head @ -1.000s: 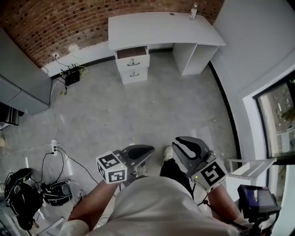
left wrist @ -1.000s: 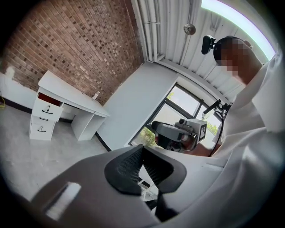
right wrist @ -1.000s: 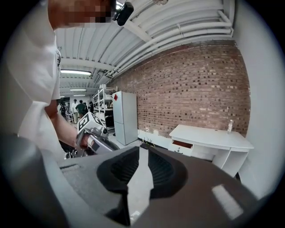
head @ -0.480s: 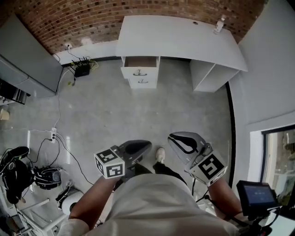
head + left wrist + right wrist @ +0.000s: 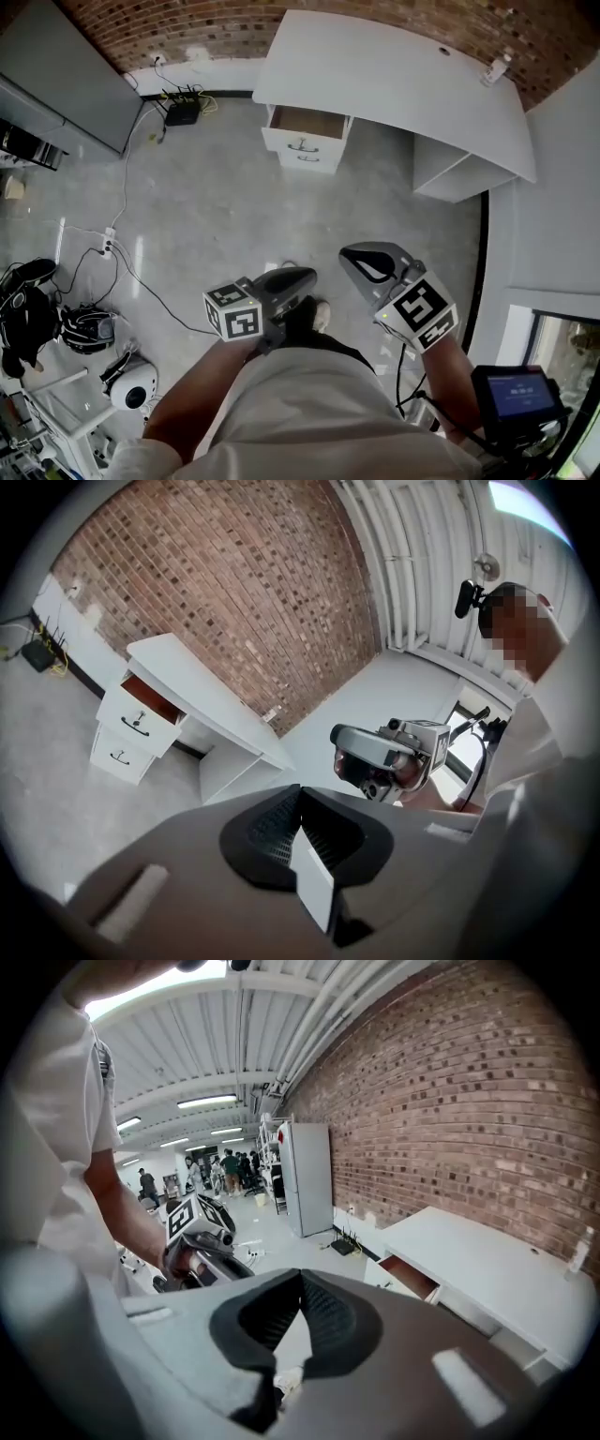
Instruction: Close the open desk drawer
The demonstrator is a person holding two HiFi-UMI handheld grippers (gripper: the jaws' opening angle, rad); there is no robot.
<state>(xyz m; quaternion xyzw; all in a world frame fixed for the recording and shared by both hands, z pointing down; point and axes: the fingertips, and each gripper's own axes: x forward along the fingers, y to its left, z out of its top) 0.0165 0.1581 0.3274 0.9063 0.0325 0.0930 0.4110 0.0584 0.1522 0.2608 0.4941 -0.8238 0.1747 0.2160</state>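
Open drawer [image 5: 306, 123] well ahead at 12 o'clock.
Your left gripper [image 5: 306, 276] and right gripper [image 5: 348, 254]: jaws together, empty.

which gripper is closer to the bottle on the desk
Right. In the head view the right gripper is short of the desk, left of the bottle; the left gripper is farther left.
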